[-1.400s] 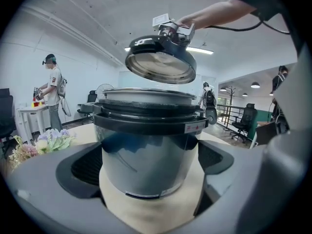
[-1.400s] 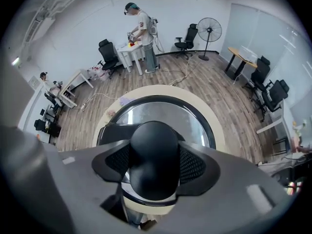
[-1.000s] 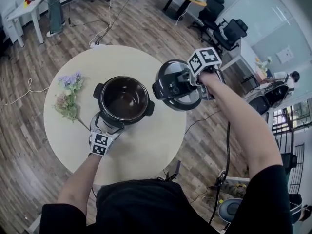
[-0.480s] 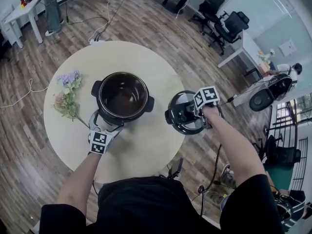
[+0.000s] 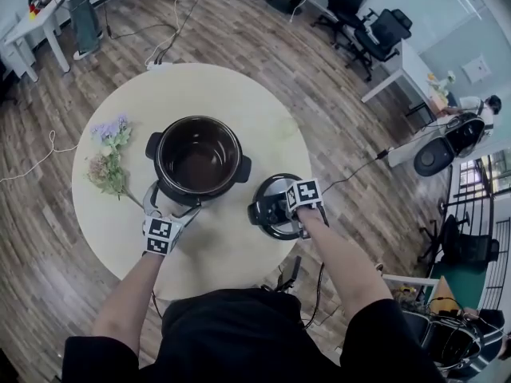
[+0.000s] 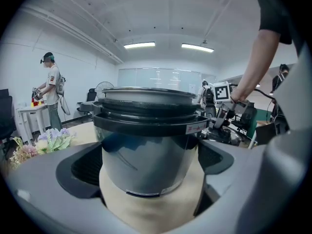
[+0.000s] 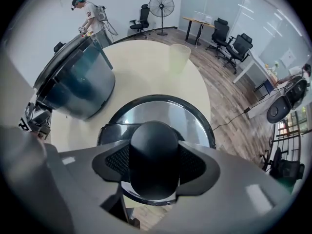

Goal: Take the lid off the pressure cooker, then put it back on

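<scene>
The open pressure cooker pot stands mid-table, its dark inside showing. My left gripper sits at its near side. In the left gripper view the pot's steel wall fills the gap between the wide-set jaws, and both pads touch it. The steel lid is low over the table's near right edge, right of the pot. My right gripper points straight down and is shut on the lid's black knob. The lid's rim partly overhangs the floor. Whether it rests on the table is unclear.
A bunch of flowers lies left of the pot on the round table. A pale translucent cup stands at the far right. A person stands at a white desk far left, with office chairs behind and cables on the floor.
My right gripper has carried the lid down and toward me, from high at the pot's right to low over the table's near right edge. The left gripper and pot have stayed put.
</scene>
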Tool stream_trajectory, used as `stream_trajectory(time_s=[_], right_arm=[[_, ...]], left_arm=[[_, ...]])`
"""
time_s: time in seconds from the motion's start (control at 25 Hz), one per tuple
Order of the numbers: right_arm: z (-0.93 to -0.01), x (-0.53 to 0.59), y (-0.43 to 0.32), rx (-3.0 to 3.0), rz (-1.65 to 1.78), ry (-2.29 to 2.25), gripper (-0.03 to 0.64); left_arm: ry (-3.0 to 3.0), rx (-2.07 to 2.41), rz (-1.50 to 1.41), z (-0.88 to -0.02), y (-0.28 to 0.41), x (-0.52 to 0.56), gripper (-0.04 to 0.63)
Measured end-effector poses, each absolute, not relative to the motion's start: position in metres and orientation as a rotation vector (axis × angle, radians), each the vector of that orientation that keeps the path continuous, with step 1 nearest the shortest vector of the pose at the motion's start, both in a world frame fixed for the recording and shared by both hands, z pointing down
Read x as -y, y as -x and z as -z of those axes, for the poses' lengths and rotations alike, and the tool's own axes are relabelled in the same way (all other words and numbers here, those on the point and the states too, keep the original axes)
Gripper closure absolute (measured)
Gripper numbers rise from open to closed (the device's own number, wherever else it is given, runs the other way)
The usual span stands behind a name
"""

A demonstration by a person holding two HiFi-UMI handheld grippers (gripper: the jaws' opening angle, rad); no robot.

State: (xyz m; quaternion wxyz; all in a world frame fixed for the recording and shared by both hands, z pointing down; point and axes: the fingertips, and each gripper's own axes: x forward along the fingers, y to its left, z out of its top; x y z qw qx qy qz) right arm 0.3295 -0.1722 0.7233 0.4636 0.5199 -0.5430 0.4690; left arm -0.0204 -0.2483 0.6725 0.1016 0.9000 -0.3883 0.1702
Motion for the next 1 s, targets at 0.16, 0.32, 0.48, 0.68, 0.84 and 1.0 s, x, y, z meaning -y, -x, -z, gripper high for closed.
stream_trajectory(time_s=[0.16,0.32,0.48,0.68,0.84,1.0], right_arm=[[-0.746,0.168,-0.310,1.335,-1.167,-1.265,0.331],[-0.763,0.171,-0.292,1.353,-1.164,-1.243,0.331],[-0.767,0.172,-0.288,1.371,-1.188,-1.263,0.330],[-0.767,0.173,-0.286,1.369,-1.185,-1.257,0.328],[-0.765,0.172,-0.287,1.339,-1.184,-1.243,0.325],[-0.767,0.168,-0.287,1.318,-1.209,-1.244,0.324]], left_arm=[[-2.651,1.145,-0.510,-0.672,0.022,0.247,0.006],[-2.650,1.141,-0.528,-0.672,0.022,0.252,0.006],[-2.646,1.137,-0.533,-0.672,0.018,0.249,0.006],[-2.647,1.141,-0.535,-0.672,0.020,0.250,0.006],[-2.645,1.141,-0.540,-0.671,0.020,0.251,0.006],[-2.644,1.138,-0.539,-0.671,0.020,0.250,0.006]])
